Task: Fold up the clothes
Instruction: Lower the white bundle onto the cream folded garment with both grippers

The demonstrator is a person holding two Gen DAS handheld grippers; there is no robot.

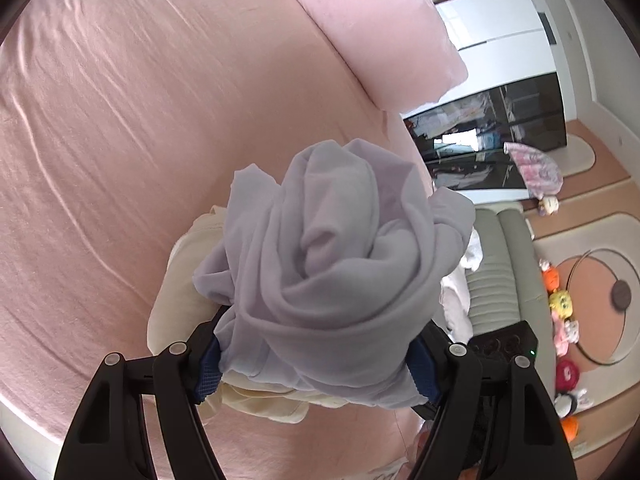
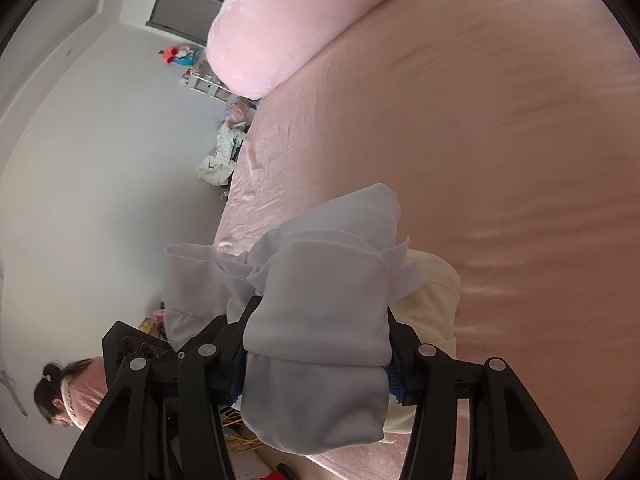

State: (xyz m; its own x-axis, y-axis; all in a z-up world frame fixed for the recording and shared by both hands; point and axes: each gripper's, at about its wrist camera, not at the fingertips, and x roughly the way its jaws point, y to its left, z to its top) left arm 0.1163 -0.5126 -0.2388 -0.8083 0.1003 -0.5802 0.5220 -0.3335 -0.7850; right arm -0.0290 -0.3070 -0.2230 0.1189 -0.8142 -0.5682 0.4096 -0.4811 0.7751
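Note:
A pale lavender garment (image 1: 328, 248), folded into a thick bundle, hangs between both grippers just above the pink bed (image 1: 120, 120). My left gripper (image 1: 316, 368) is shut on one end of it, blue pads (image 1: 208, 372) pressed into the cloth. In the right wrist view the same garment (image 2: 320, 300) fills the right gripper (image 2: 316, 376), whose jaws are shut on its folded layers. A cream garment (image 1: 180, 280) lies folded on the bed directly under the bundle, and its edge shows beside the lavender cloth (image 2: 432, 292). Both grippers' fingertips are hidden by cloth.
A pink pillow (image 1: 380, 32) lies at the bed's far end. Off the bed are a grey padded bench (image 1: 500, 272), plush toys (image 1: 564, 320) on the floor and a dark glass cabinet (image 1: 500, 140). Loose clothes (image 2: 220, 156) are piled beside the bed; a person's head (image 2: 60, 396) is low left.

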